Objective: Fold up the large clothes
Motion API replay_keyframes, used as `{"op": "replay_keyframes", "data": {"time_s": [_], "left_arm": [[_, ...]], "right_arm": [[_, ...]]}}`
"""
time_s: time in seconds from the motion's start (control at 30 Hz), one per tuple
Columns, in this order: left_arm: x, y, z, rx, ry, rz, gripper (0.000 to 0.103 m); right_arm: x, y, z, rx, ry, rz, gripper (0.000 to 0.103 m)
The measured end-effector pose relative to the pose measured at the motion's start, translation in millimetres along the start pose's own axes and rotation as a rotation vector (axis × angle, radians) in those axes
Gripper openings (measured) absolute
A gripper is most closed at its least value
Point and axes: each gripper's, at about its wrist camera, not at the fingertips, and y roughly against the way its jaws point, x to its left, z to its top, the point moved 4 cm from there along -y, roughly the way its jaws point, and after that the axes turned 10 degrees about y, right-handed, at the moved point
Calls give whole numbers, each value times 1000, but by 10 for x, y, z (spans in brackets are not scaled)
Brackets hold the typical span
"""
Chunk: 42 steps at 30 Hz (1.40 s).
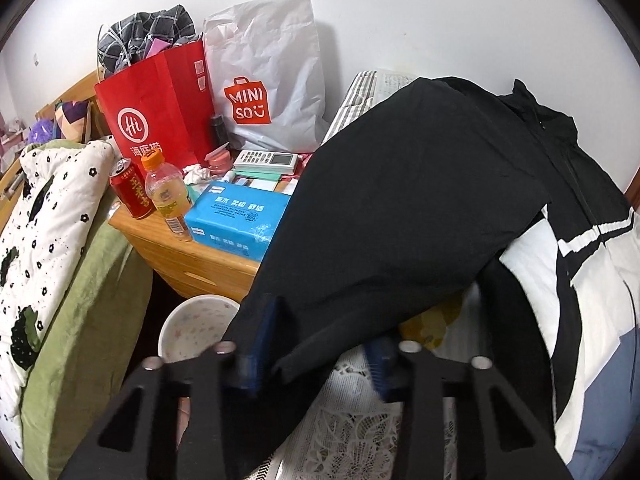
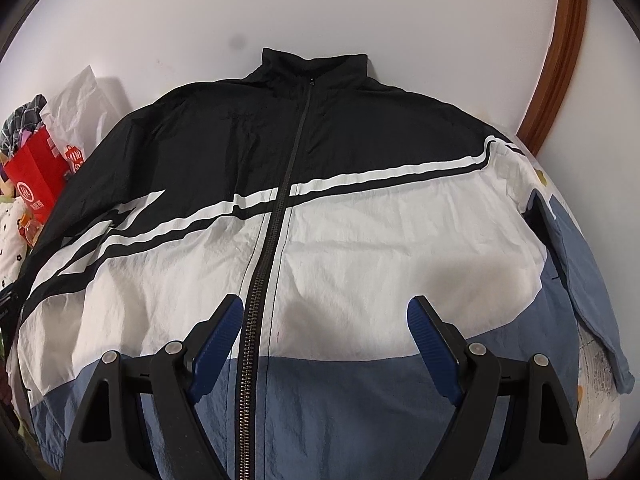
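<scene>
A black, white and blue zip jacket (image 2: 360,248) lies face up on the bed, collar toward the wall. In the left wrist view its black sleeve (image 1: 400,208) hangs lifted, draped over and between the blue pads (image 1: 256,344) of my left gripper (image 1: 316,344); the jaws stand wide apart, and whether they pinch the cloth I cannot tell. My right gripper (image 2: 326,320) is open and empty, hovering just above the jacket's white chest and blue hem, straddling the zip (image 2: 256,300).
A wooden bedside table (image 1: 176,248) holds a red paper bag (image 1: 156,116), a white Miniso bag (image 1: 272,80), a red can (image 1: 130,190), an orange-capped bottle (image 1: 166,196) and a blue tissue pack (image 1: 236,220). A white bin (image 1: 196,328) stands below. A floral quilt (image 1: 44,232) lies left.
</scene>
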Motion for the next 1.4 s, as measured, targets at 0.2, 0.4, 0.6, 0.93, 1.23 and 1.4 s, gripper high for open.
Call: {"op": "replay_keyframes", "data": {"time_s": [0.2, 0.4, 0.6, 0.93, 1.23, 1.4], "left_arm": [[-27, 177, 168, -32, 21, -22, 6], [-293, 538, 398, -99, -3, -44, 6], [-774, 805, 622, -140, -43, -114, 6], [-1864, 879, 790, -136, -136, -253, 6], [-2807, 604, 739, -56, -224, -330, 6], [-3187, 329, 598, 15, -266, -325, 6]], "right_arm": [[-78, 77, 34, -8, -4, -11, 83], [-186, 247, 129, -48, -4, -4, 83], [-317, 390, 228, -86, 5, 9, 83], [-810, 560, 265, -122, 10, -15, 77], [-1315, 371, 206, -108, -29, -27, 73], [-1515, 161, 169, -90, -49, -12, 73]]}}
